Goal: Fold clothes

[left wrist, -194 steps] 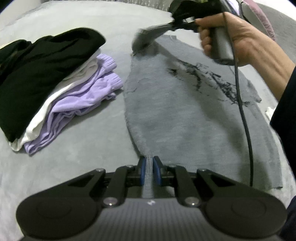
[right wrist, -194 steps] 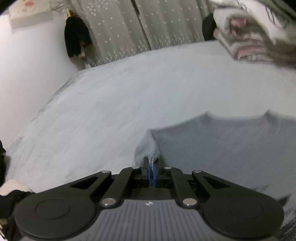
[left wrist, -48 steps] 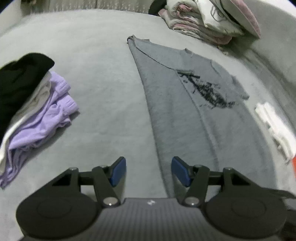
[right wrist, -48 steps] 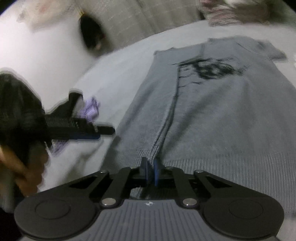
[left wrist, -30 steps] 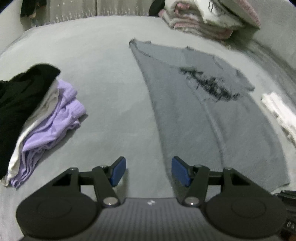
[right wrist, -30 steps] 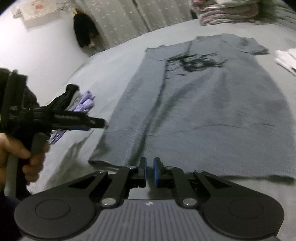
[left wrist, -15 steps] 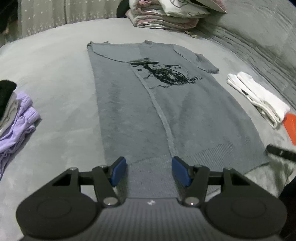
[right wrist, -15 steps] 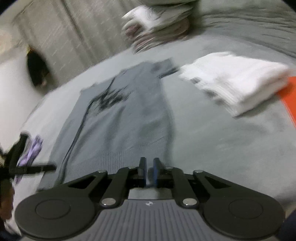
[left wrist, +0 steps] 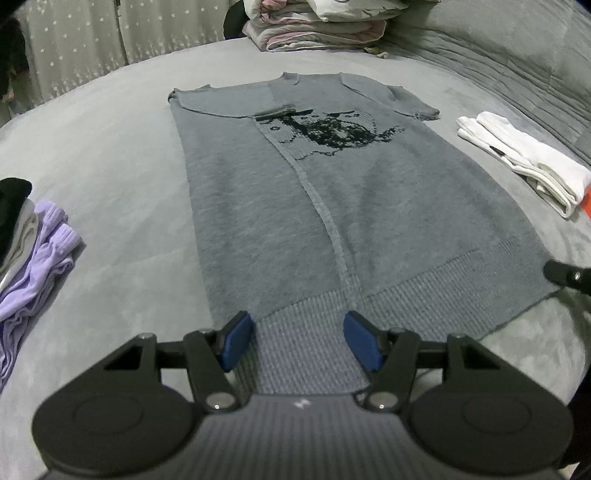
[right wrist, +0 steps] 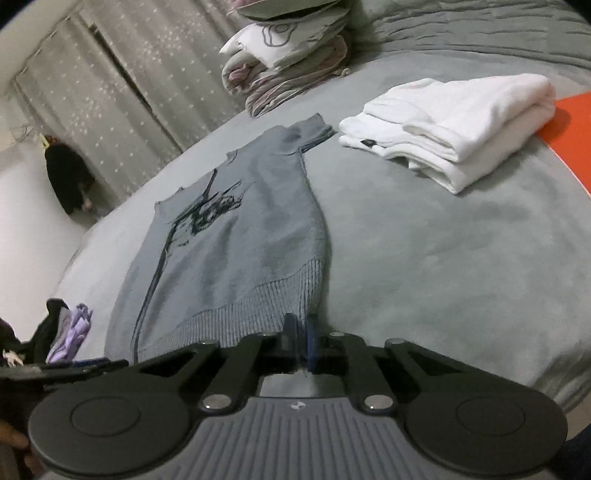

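Observation:
A grey knit sweater (left wrist: 369, 206) with a black print lies flat on the grey bed, its left side folded in to a line down the middle. My left gripper (left wrist: 299, 341) hovers open over the near hem, the ribbed band showing between its blue pads (left wrist: 236, 338) without touching them. My right gripper (right wrist: 299, 332) is at the hem's right corner (right wrist: 310, 284); its jaws are closing, nearly together, with the corner's edge between them. Its black tip (left wrist: 565, 277) shows at that corner in the left wrist view.
A stack of lilac, white and black folded clothes (left wrist: 33, 254) sits to the left. A folded white garment (right wrist: 454, 122) and an orange item (right wrist: 576, 129) lie to the right. Piled bedding (left wrist: 317, 22) is at the far end, curtains (right wrist: 147, 85) behind it.
Both grippers swung to the sweater's near hem. The left, open throughout, moved from its left edge to the hem's middle. The right moved from mid-hem to the right corner.

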`<move>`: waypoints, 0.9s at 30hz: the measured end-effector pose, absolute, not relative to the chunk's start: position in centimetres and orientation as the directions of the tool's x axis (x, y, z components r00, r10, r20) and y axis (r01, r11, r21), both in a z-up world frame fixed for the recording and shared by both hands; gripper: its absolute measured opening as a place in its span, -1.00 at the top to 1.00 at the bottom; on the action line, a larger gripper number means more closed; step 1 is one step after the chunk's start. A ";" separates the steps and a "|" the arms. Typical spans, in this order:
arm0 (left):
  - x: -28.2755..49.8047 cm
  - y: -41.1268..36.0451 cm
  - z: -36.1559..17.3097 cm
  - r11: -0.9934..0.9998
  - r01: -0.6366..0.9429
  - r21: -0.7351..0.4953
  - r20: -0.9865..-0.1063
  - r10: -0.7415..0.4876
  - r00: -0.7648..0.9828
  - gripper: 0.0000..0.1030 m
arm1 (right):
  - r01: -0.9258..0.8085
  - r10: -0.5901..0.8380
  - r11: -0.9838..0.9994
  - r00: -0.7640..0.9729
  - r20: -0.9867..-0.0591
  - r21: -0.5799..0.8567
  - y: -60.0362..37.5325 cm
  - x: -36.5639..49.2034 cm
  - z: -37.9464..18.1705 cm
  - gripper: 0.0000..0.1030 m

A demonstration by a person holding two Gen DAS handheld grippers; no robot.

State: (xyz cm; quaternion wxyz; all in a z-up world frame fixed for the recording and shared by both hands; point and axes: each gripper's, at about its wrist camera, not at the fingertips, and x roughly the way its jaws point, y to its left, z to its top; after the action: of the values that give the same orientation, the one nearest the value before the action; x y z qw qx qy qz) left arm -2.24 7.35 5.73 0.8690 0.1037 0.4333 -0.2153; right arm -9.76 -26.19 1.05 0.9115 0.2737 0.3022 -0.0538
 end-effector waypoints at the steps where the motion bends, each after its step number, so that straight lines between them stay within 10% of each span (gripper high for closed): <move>1: -2.3 7.4 5.8 0.886 0.464 -0.009 -0.798 -0.286 0.531 -0.12 | 0.276 0.047 0.840 0.820 -0.570 0.467 -26.4 -10.0 1.3 0.85; 16: -1.6 11.0 6.9 0.906 0.397 -0.148 -0.789 -0.350 0.505 -0.14 | 0.064 -0.093 0.994 0.924 -0.370 -0.090 -14.4 -9.6 5.2 0.86; 21: -1.2 12.4 6.9 0.917 0.364 -0.165 -0.788 -0.344 0.510 -0.14 | -0.202 0.027 0.917 0.893 -0.449 -0.345 -5.6 -8.6 2.2 0.86; 27: -1.3 13.5 7.4 0.914 0.356 -0.196 -0.779 -0.366 0.509 -0.14 | -0.273 0.062 0.905 0.842 -0.536 -0.325 -5.9 -9.2 0.5 0.85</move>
State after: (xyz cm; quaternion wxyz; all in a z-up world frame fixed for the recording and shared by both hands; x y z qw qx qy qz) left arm -1.26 13.49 7.36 0.8687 -0.0053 0.4495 -0.2078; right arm -9.16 -5.86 0.52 0.9390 -0.1986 0.2663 0.0893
